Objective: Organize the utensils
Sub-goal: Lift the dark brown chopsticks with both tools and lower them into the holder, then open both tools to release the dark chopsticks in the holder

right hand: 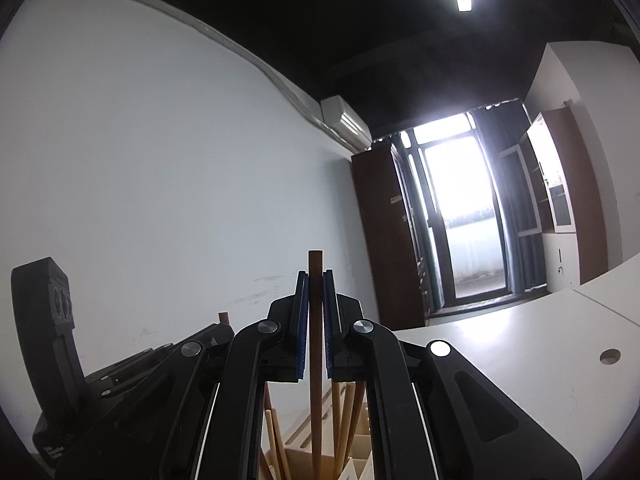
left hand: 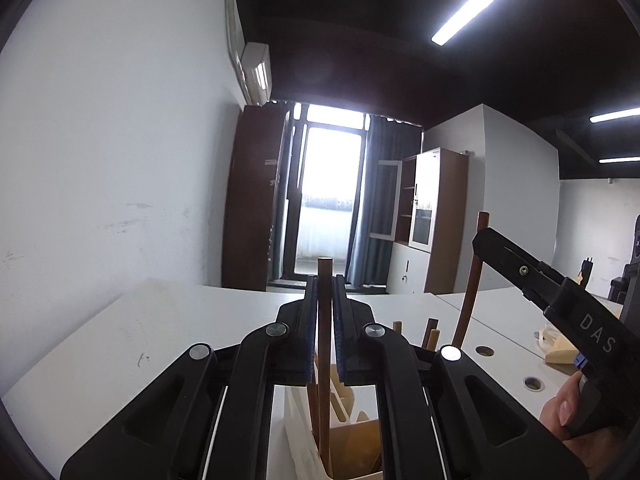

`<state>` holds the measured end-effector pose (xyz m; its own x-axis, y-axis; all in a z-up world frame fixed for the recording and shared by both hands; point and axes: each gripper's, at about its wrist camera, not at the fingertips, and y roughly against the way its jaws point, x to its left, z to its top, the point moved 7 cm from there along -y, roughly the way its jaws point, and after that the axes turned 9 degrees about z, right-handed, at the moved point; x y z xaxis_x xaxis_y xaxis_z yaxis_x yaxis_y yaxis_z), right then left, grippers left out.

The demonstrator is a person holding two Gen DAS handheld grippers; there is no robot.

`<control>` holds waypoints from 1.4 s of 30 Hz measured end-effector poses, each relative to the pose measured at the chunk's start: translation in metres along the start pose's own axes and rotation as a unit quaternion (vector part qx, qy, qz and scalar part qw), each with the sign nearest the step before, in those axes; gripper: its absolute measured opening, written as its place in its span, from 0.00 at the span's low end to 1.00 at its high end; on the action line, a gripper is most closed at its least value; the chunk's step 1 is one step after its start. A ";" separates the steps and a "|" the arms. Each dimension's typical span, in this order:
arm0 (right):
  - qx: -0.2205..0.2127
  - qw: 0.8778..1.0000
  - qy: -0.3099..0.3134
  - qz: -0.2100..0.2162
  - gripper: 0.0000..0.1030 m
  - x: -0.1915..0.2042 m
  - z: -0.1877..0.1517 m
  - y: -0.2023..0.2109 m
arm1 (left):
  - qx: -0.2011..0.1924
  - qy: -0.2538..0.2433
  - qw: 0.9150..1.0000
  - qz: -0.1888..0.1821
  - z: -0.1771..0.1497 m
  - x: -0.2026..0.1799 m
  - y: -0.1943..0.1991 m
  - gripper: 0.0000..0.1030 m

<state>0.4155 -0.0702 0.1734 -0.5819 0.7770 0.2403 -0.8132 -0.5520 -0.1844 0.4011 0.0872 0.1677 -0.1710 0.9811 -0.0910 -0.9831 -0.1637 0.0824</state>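
My left gripper (left hand: 325, 280) is shut on a brown wooden utensil handle (left hand: 324, 360) that stands upright in a cream utensil holder (left hand: 304, 452) below it. My right gripper (right hand: 316, 276) is shut on another brown wooden handle (right hand: 315, 380), also upright over the holder (right hand: 360, 468). In the left wrist view the right gripper (left hand: 480, 240) shows at the right, gripping its tilted handle (left hand: 470, 300). Several other wooden handles (right hand: 340, 420) stand in the holder's compartments. The left gripper's body (right hand: 60, 360) shows at the left of the right wrist view.
The holder stands on a white table (left hand: 140, 340) with round cable holes (left hand: 484, 351). A cream object (left hand: 560, 350) lies on the table at the right. A white wall is at the left; a window, curtains and cabinets are behind the table.
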 end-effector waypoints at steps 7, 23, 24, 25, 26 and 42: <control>0.055 0.998 0.017 -0.011 0.07 0.002 -0.020 -0.006 | 0.019 -0.016 1.000 -0.009 -0.011 0.000 -0.007 0.07; 0.100 0.994 0.041 -0.009 0.07 0.007 -0.038 -0.005 | 0.045 -0.039 0.998 -0.020 -0.024 0.009 -0.016 0.07; 0.103 0.994 0.045 -0.009 0.07 0.008 -0.038 -0.006 | 0.045 -0.039 0.998 -0.021 -0.023 0.010 -0.017 0.07; 0.105 0.993 0.047 -0.009 0.08 0.009 -0.039 -0.005 | 0.046 -0.038 0.998 -0.021 -0.022 0.011 -0.017 0.07; 0.109 0.993 0.048 -0.010 0.08 0.009 -0.040 -0.005 | 0.046 -0.037 0.998 -0.022 -0.023 0.012 -0.018 0.07; 0.125 0.990 0.054 -0.028 0.11 0.002 -0.050 -0.013 | 0.040 -0.028 0.998 -0.026 -0.017 0.012 -0.015 0.18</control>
<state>0.4250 -0.0467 0.1289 -0.5430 0.8284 0.1379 -0.8287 -0.5551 0.0718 0.4124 0.0999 0.1489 -0.1130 0.9927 -0.0427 -0.9819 -0.1050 0.1574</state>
